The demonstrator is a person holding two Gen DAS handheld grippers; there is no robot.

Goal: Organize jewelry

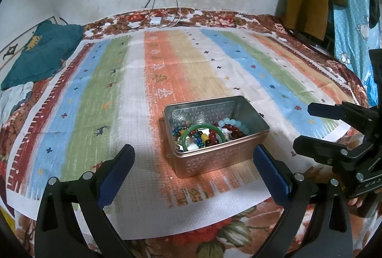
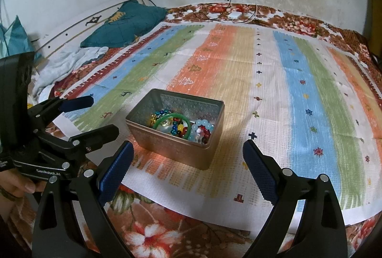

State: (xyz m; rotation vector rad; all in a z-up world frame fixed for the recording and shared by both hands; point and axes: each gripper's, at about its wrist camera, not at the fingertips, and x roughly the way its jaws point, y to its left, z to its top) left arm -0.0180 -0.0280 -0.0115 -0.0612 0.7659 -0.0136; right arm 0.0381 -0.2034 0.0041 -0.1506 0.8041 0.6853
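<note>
Tin (image 1: pixel 214 153) holds green bangle (image 1: pixel 203 136), bead bracelets (image 1: pixel 235 125); both grippers' fingers (image 1: pixel 117 169) (image 2: pixel 260 172) released.

Open copper tin (image 1: pixel 216 157); green bangle (image 1: pixel 203 136) atop beaded bracelets (image 1: pixel 232 126) inside

The left gripper (image 1: pixel 193 157) and right gripper (image 2: pixel 188 155) share black plastic arms with slotted cut-outs, silver round screws at the joints, and ribbed blue pads (image 2: pixel 115 172). White "GenRobot.AI" lettering marks the left gripper's body. Bare fingers (image 2: pixel 22 185) show beside it.
</note>
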